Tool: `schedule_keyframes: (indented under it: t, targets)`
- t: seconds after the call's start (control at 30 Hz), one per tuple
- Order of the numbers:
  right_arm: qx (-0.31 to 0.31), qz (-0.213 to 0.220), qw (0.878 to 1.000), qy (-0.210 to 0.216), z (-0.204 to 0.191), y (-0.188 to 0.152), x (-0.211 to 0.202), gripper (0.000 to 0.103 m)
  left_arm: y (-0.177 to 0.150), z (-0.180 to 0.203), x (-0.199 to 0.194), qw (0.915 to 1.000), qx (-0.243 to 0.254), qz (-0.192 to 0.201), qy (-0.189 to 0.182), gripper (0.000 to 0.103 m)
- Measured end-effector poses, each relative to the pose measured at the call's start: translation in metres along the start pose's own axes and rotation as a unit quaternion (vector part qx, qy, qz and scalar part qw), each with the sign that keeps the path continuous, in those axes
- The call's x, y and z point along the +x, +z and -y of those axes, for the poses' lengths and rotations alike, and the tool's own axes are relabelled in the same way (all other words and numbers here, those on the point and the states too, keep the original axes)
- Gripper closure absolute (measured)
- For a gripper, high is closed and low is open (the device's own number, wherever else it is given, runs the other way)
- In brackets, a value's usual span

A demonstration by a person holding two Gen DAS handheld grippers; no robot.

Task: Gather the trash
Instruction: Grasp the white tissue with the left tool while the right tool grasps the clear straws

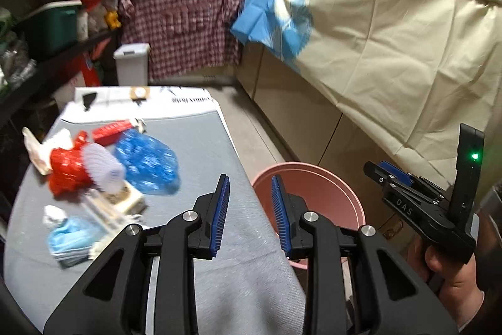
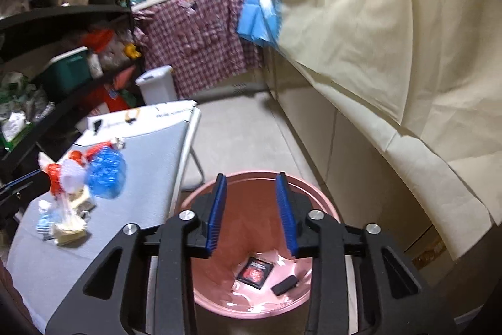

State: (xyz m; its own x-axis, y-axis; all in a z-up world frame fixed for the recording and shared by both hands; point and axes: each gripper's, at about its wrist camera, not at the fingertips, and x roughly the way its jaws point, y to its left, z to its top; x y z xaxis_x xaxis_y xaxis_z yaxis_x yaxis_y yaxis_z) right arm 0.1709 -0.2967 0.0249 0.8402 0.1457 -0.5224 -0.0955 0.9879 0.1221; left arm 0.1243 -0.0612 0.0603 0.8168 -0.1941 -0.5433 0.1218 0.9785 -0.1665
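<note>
With both the left gripper (image 1: 249, 215) and right gripper (image 2: 251, 214) spread and empty, the loose trash pile (image 1: 103, 171) on the grey table (image 1: 219, 256) left of the pink bin (image 2: 260, 281) could scatter or slide off if grabbed clumsily.

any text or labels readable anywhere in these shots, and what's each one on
"DAS": on the side of the right gripper, seen from the left wrist view.
Dark print on the white board at the far end of the table: blurred, unreadable.
Black packet in the pink bucket: red and white print, too small to read.
Red wrapper: blurred.
</note>
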Motion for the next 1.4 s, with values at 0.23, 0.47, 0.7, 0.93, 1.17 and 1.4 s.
schedule_keyframes:
  t: [0.23,0.47,0.7,0.93,1.17,1.4]
  targets:
    - [-0.003,0.012,0.999,0.041,-0.023,0.001,-0.029,0.074,0.007,-0.044,-0.053,0.9999,0.007,0.007,0.007,0.075]
    - [-0.038,0.008,0.995,0.088,-0.075,-0.002,-0.037,0.079,0.011,-0.104,-0.094,0.9981,0.015,0.041,0.043,0.078]
    - [-0.063,-0.006,0.987,0.151,-0.139,-0.007,-0.021,0.083,-0.008,-0.163,-0.091,0.9951,-0.049,0.041,0.075,0.082]
    - [-0.086,-0.038,0.974,0.205,-0.198,-0.02,0.015,0.083,-0.026,-0.198,-0.07,0.9889,-0.081,0.015,0.123,0.083]
    - [-0.116,-0.077,0.962,0.236,-0.232,-0.038,0.044,0.082,-0.036,-0.223,-0.038,0.9837,-0.113,-0.023,0.138,0.083]
    - [-0.132,-0.107,0.952,0.253,-0.254,-0.05,0.07,0.08,-0.041,-0.235,-0.011,0.9802,-0.126,-0.049,0.145,0.082]
